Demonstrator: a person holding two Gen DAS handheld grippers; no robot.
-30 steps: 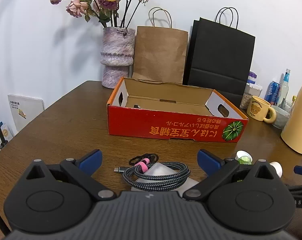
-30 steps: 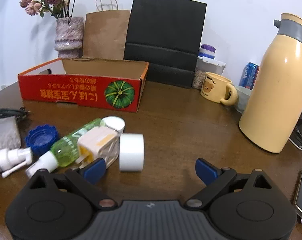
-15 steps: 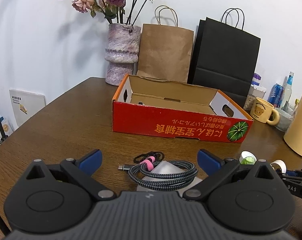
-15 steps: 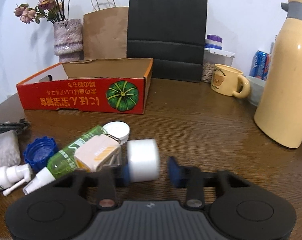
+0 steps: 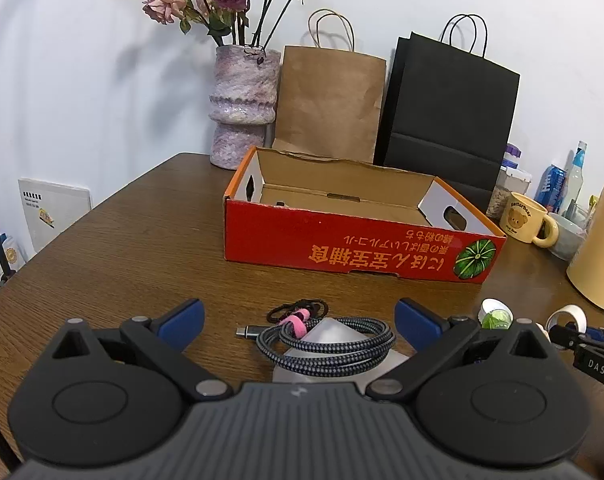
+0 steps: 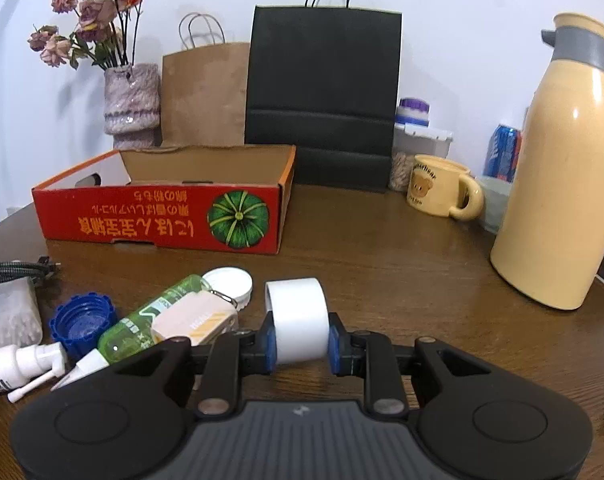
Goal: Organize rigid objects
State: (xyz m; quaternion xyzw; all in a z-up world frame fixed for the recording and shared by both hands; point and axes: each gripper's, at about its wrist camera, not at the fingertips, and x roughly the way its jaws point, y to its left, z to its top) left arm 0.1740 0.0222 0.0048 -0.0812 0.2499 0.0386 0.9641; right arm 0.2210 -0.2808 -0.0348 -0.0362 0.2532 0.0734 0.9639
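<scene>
My right gripper (image 6: 299,346) is shut on a white tape roll (image 6: 297,320), which also shows at the right edge of the left wrist view (image 5: 568,316). To its left lie a green bottle (image 6: 157,320), a beige clip box (image 6: 193,322), a white lid (image 6: 227,282), a blue cap (image 6: 81,322) and a white spray bottle (image 6: 13,366). The open red cardboard box (image 6: 161,220) stands behind them (image 5: 362,248). My left gripper (image 5: 299,318) is open and empty over a coiled braided cable (image 5: 330,346) lying on a grey pouch (image 5: 326,360).
A cream thermos (image 6: 562,168), a bear mug (image 6: 438,190), a can (image 6: 504,152) and a jar (image 6: 416,136) stand at the right. A vase of flowers (image 5: 243,104), a brown bag (image 5: 328,104) and a black bag (image 5: 446,120) line the wall. A container of cotton swabs (image 6: 5,312) sits at left.
My right gripper moved forward and closed on the white tape roll. My left gripper stayed open and drifted slightly back from the box.
</scene>
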